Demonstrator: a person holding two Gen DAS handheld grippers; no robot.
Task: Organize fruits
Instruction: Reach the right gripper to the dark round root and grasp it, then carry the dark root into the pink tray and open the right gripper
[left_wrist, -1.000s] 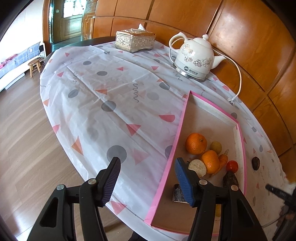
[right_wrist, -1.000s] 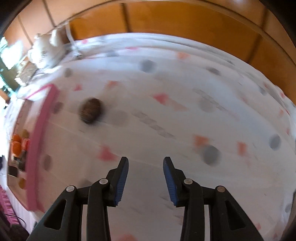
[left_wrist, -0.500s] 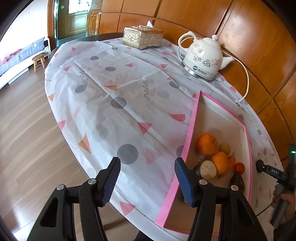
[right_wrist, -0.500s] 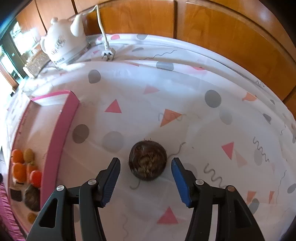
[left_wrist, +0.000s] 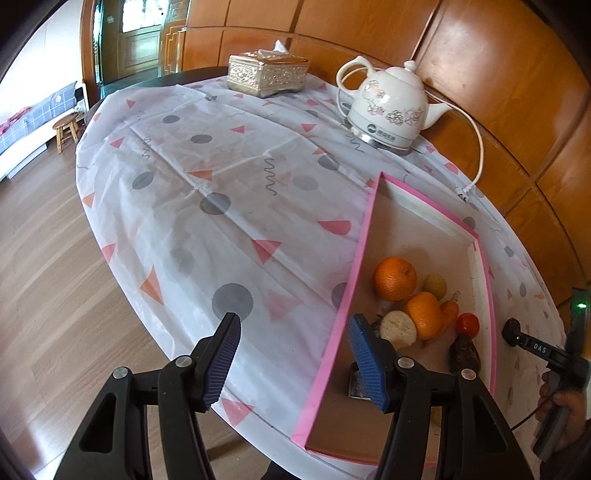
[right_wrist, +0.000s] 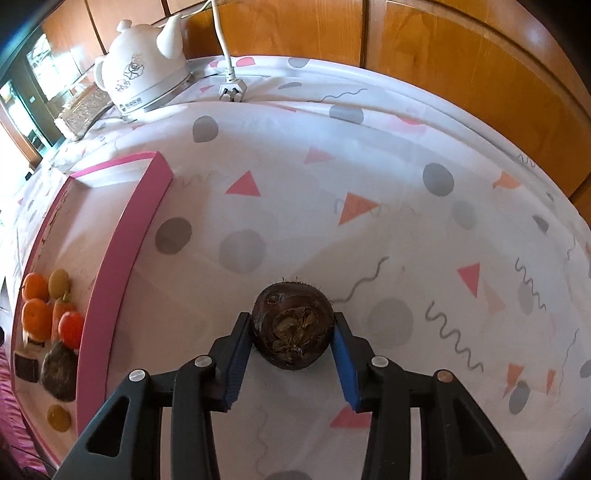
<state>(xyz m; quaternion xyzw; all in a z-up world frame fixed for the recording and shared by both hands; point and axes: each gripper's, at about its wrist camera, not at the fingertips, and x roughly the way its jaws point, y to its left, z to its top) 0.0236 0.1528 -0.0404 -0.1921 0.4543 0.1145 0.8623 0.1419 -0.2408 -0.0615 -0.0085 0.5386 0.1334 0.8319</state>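
A dark brown round fruit (right_wrist: 291, 325) lies on the patterned tablecloth, right of the pink-rimmed tray (right_wrist: 125, 243). My right gripper (right_wrist: 293, 332) has both blue pads against its sides. In the left wrist view the right gripper's tip shows at the fruit (left_wrist: 511, 330) beyond the tray's far rim (left_wrist: 489, 295). The tray holds two oranges (left_wrist: 395, 278), a small tomato (left_wrist: 467, 325), a carrot and several other pieces. My left gripper (left_wrist: 293, 350) is open and empty, hovering over the tray's near pink rim.
A white electric kettle (left_wrist: 391, 107) with its cord and plug (right_wrist: 231, 90) stands at the table's back. An ornate tissue box (left_wrist: 267, 74) sits beyond it. Wood-panelled wall curves behind the table. The table edge drops to wooden floor on the left.
My right gripper moved forward around the brown fruit and its jaws closed in onto its sides. My left gripper drifted slightly and stayed open.
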